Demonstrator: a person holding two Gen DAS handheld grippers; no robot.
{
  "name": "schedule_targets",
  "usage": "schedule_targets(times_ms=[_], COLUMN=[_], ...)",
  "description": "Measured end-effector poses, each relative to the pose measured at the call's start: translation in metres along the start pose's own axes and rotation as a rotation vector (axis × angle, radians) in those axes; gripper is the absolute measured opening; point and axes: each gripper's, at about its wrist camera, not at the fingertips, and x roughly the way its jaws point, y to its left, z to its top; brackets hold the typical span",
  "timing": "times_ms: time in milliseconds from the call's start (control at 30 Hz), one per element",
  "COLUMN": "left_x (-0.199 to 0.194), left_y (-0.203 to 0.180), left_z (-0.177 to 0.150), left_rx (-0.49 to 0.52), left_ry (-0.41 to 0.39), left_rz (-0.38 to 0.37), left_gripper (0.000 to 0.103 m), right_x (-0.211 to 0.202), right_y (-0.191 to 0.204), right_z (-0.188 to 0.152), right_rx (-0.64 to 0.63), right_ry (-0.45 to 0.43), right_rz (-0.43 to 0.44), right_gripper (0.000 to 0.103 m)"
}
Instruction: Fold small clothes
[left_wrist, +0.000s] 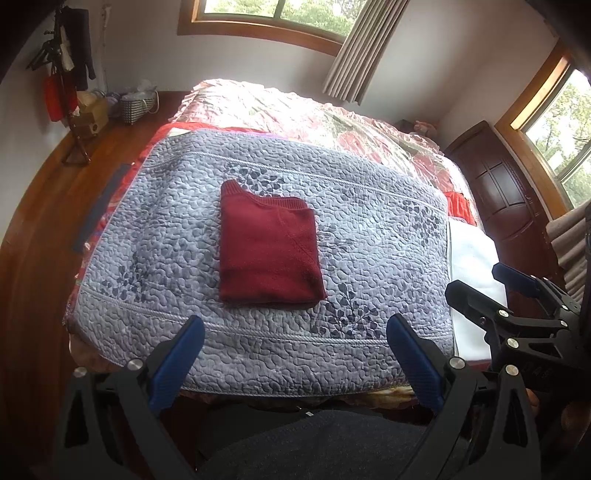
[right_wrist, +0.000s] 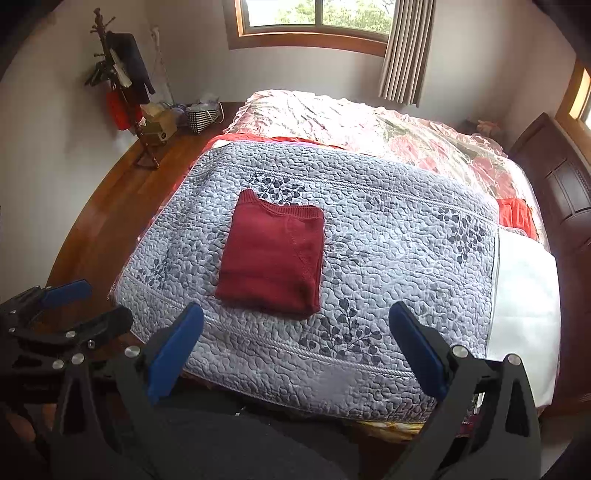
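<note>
Bed was seen filling most of both views, a wide one, draped at the far end with a shiny floral cover. Spread over the near end was a grey-blue quilted blanket, stitched in a pebbled pattern with dark leaf sprigs, its front edge hanging at the foot of the bed. Just beside the blanket's right edge, a white cloth was laid flat on the bed. Around the bed a wooden floor was shown, with a coat stand hung with dark and red garments in the far left corner and a checked basket near it.

And there it was, the red sweater, folded into a neat rectangle and lying flat on the middle of the quilted blanket, ribbed neckline turned to the far side, untouched by either tool.

Left gripper was held back at the foot of the bed, blue-padded fingers spread wide apart and nothing between them, well short of the sweater. Right gripper was held the same way, released, fingers splayed, nothing grasped. Each gripper was caught at the edge of the other's view, side by side, both clear of the blanket.
</note>
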Motion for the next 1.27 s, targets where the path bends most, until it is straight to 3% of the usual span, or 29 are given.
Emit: schedule_targets(times_ms=[1267], left_x=[0.008], left_y=[-0.004], left_z=[0.01], left_rx=[0.033], left_ry=[-0.002], left_rz=[0.013], left_gripper=[0.099], right_x=[0.007], right_y=[-0.008], right_z=[0.004], right_rx=[0.025], right_ry=[0.012], right_rz=[-0.007], right_gripper=[0.1])
